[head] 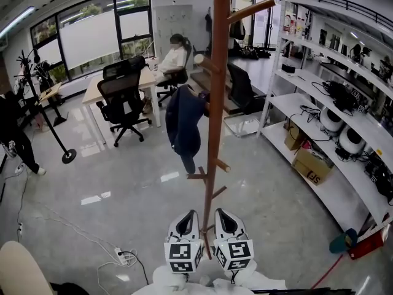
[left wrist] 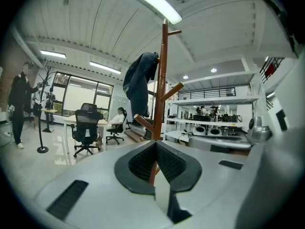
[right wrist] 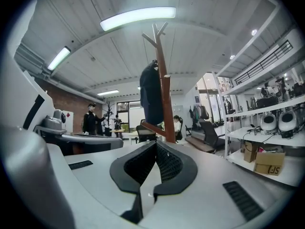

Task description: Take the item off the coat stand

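Note:
A tall brown wooden coat stand [head: 218,103] rises in the middle of the room. A dark blue jacket [head: 184,125] hangs from a peg on its left side, at mid height. Both grippers are held low at the stand's foot, well below the jacket. My left gripper [head: 186,225] is just left of the pole and my right gripper [head: 226,223] just right of it. In the left gripper view the left gripper [left wrist: 156,144] is shut on nothing, and the jacket [left wrist: 139,87] hangs above it on the stand [left wrist: 163,80]. The right gripper [right wrist: 156,143] is likewise shut and empty beneath the jacket [right wrist: 151,97].
White shelving [head: 344,121] with boxes and devices runs along the right. Beyond the stand are a desk [head: 101,88], black office chairs [head: 123,100] and a seated person [head: 174,60]. Another person [head: 15,134] stands far left by a tripod. A power strip [head: 120,255] and cable lie on the floor.

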The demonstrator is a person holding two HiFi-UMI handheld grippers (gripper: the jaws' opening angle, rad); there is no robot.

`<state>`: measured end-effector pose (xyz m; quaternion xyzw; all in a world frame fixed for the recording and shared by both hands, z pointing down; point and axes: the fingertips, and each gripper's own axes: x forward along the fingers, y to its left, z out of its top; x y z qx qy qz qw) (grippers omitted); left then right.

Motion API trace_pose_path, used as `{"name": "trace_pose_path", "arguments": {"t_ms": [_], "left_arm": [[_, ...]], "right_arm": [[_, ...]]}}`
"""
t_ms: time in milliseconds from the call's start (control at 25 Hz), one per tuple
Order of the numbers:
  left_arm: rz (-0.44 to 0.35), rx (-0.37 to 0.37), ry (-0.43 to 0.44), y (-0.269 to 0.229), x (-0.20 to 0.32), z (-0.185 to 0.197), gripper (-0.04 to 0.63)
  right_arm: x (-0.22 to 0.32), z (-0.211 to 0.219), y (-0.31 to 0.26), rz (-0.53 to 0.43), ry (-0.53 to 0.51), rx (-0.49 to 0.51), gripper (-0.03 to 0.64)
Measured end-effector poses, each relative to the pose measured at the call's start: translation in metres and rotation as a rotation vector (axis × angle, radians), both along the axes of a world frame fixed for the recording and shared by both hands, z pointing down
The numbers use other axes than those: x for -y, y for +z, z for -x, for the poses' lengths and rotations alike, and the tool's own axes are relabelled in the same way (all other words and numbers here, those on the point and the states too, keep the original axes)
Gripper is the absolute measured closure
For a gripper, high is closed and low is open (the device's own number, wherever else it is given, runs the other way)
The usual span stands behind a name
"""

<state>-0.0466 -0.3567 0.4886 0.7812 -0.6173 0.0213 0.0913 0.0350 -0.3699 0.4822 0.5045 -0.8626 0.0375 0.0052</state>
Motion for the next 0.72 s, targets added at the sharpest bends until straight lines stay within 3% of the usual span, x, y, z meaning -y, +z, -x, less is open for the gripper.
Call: {"name": "trace_pose_path", "arguments": {"t_ms": [360,720], "left_arm": [[0.017,0.004,-0.021,0.005,0.014,0.006,0.594],[-0.018,0.028,-0.051,-0.009,0.026,0.025,0.594]], "right_arm": [[0.013,0.007,0.003,0.015,-0.029,0.006,0.607],[0.016,0.015,0.008,0.029,-0.026,0.007,0.606]]}}
